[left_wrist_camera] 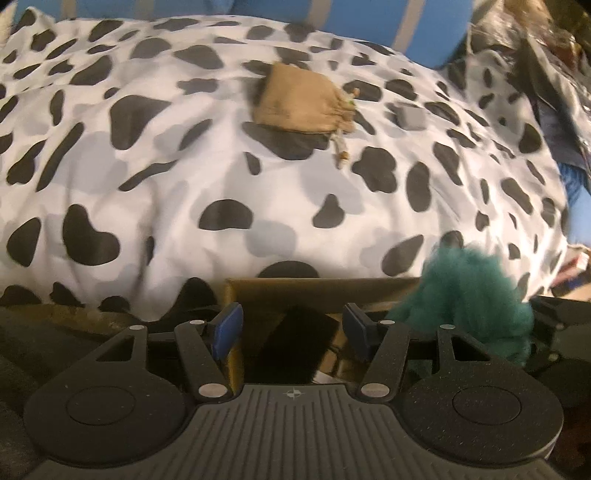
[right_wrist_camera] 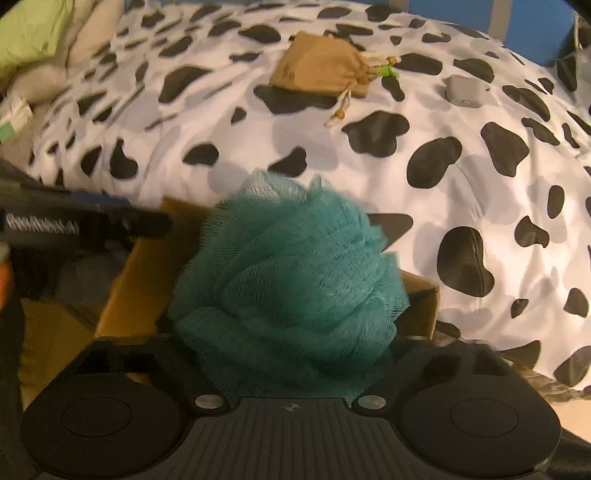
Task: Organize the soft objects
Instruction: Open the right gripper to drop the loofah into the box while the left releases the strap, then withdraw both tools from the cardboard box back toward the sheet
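My right gripper is shut on a teal mesh bath pouf, which hides its fingers, and holds it over an open cardboard box. The pouf also shows at the right in the left wrist view. My left gripper is open and empty above the same box, where a dark item lies inside. A tan drawstring pouch and a small grey pad lie on the cow-print bedcover.
Blue striped bedding lies behind the cover. Dark clutter sits at the far right. A green pillow and beige cushions are at the far left. My left gripper shows at the left of the right wrist view.
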The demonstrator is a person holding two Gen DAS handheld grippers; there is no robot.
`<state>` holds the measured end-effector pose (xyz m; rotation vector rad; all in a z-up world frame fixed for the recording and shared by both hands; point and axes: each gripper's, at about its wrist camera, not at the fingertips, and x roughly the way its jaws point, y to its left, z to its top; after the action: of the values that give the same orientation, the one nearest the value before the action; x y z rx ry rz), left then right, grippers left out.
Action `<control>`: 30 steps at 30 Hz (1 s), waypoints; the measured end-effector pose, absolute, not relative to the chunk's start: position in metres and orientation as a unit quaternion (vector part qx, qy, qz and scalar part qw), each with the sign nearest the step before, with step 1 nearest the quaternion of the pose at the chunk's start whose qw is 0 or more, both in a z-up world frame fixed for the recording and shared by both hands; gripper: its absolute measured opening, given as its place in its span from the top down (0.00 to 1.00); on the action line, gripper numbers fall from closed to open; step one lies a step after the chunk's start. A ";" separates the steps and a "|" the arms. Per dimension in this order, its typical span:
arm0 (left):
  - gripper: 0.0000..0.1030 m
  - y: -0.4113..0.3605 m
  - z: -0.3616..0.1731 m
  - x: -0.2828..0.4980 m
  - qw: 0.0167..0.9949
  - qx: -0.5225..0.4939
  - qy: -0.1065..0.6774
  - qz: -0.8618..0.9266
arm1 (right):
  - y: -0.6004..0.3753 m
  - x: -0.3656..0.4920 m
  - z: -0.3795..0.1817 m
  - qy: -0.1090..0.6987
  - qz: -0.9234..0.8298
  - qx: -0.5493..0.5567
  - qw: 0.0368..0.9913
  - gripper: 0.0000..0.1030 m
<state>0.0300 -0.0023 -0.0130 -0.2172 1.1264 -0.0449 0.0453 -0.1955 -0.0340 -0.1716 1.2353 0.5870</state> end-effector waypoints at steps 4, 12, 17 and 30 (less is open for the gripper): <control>0.43 0.000 -0.014 0.030 0.838 -0.103 0.536 -0.013 | -0.193 0.045 -0.035 0.572 0.271 -0.086 0.770 0.00; 0.43 -0.006 -0.020 0.031 0.830 -0.083 0.552 -0.014 | -0.197 0.049 -0.040 0.580 0.244 -0.090 0.772 0.00; 0.43 -0.009 -0.026 0.031 0.819 -0.071 0.569 -0.014 | -0.203 0.053 -0.042 0.586 0.215 -0.087 0.776 0.00; 0.43 -0.023 -0.043 0.031 0.791 -0.016 0.612 -0.022 | -0.205 0.056 -0.044 0.590 0.178 -0.108 0.780 0.00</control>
<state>0.0305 -0.0231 -0.0431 -0.0350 1.3169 -0.0479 0.0561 -0.2046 -0.0443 -0.2344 1.2753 0.3842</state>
